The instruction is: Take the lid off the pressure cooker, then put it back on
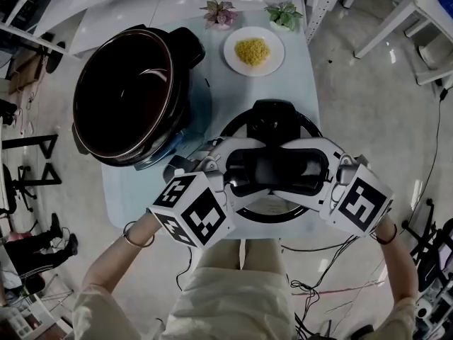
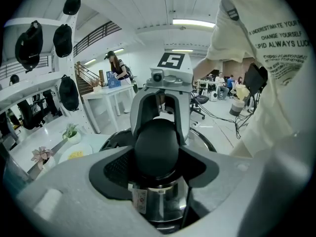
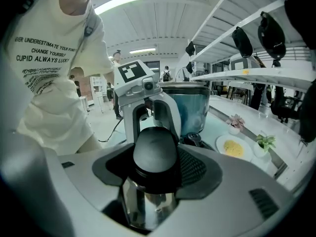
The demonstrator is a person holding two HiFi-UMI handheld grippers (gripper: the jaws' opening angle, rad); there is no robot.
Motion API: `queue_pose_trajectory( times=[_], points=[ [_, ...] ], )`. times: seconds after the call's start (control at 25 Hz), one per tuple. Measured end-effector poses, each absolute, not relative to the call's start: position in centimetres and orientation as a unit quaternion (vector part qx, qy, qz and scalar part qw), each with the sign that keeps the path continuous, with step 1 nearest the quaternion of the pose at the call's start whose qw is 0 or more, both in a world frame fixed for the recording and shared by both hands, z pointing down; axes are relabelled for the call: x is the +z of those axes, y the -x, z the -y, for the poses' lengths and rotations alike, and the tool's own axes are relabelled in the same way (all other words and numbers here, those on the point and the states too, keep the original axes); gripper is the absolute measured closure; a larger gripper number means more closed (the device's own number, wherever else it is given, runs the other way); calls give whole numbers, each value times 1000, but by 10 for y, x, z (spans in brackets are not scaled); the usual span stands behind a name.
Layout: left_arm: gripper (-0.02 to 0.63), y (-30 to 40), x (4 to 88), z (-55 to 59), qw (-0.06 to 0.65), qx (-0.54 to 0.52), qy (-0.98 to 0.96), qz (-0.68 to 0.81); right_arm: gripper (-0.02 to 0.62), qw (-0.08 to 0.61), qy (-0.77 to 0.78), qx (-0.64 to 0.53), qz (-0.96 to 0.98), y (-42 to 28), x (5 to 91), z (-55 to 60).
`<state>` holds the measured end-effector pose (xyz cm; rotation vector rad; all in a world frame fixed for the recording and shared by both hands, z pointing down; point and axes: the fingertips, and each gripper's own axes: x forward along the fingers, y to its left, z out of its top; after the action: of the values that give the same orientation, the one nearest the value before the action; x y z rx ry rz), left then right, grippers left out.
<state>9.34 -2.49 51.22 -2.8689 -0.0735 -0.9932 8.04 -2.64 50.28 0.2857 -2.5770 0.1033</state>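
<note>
**Lid's off the cooker, both grippers on the knob**

So the lid (image 1: pixel 274 119) is off the pot and sits at the near-right end of the desk (image 1: pixel 134 190), partly past the near edge. Can't tell whether it's resting on the desk or hanging just above it. Its black knob (image 2: pixel 157 149) is sandwiched from both sides. The left gripper (image 1: pixel 248 170) has its fingers (image 2: pixel 111 169) clamped on the knob, coming in from 9 o'clock. The right gripper (image 1: pixel 301 170) does the same from 3 o'clock, with its fingers (image 3: pixel 197 169) hugging that same knob (image 3: pixel 155 154). You can see shiny metal under the knob in both gripper views.

The pressure cooker (image 1: pixel 177 76) stands at about 10 o'clock from the lid, wide open, and its dark inner pot faces the camera. At 12 o'clock there's a white plate (image 1: pixel 230 59) with a small heap of yellow food (image 1: pixel 253 50) in the middle. Past the plate at the desk's far edge are two little pots. The one at roughly 11 o'clock holds a pink-leaved plant (image 1: pixel 219 13), the one at 12 a green plant (image 1: pixel 284 13).
</note>
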Motion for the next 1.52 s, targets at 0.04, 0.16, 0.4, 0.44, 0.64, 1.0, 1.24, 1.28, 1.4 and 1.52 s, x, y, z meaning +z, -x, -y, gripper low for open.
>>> queue_pose_trajectory(
  times=[0.04, 0.16, 0.4, 0.44, 0.64, 1.0, 1.24, 1.28, 1.4, 1.52],
  points=[
    [319, -93, 516, 26, 52, -328, 943, 23, 321, 271, -105, 38, 956, -81, 507, 27],
    [319, -93, 526, 27, 49, -333, 941, 20, 321, 275, -99, 39, 956, -81, 517, 28],
    [319, -91, 540, 25, 49, -339, 939, 16, 321, 284, -95, 36, 953, -80, 531, 27],
    [319, -91, 542, 25, 49, -340, 939, 15, 321, 286, -94, 35, 953, -79, 533, 27],
    [319, -88, 550, 26, 54, -344, 937, 10, 321, 291, -94, 32, 952, -76, 541, 28],
    [319, -88, 557, 26, 65, -346, 936, 14, 321, 288, -96, 39, 952, -76, 550, 27],
    [319, -89, 558, 26, 62, -340, 938, 13, 321, 287, -95, 48, 952, -77, 552, 27],
    [319, -89, 559, 26, 61, -341, 938, 13, 321, 290, -94, 52, 951, -77, 553, 27],
    [319, -88, 561, 25, 52, -350, 935, 15, 321, 297, -91, 71, 948, -76, 555, 28],
    [319, -86, 561, 27, 31, -352, 935, -8, 321, 305, -103, 85, 943, -77, 556, 27]
  ],
)
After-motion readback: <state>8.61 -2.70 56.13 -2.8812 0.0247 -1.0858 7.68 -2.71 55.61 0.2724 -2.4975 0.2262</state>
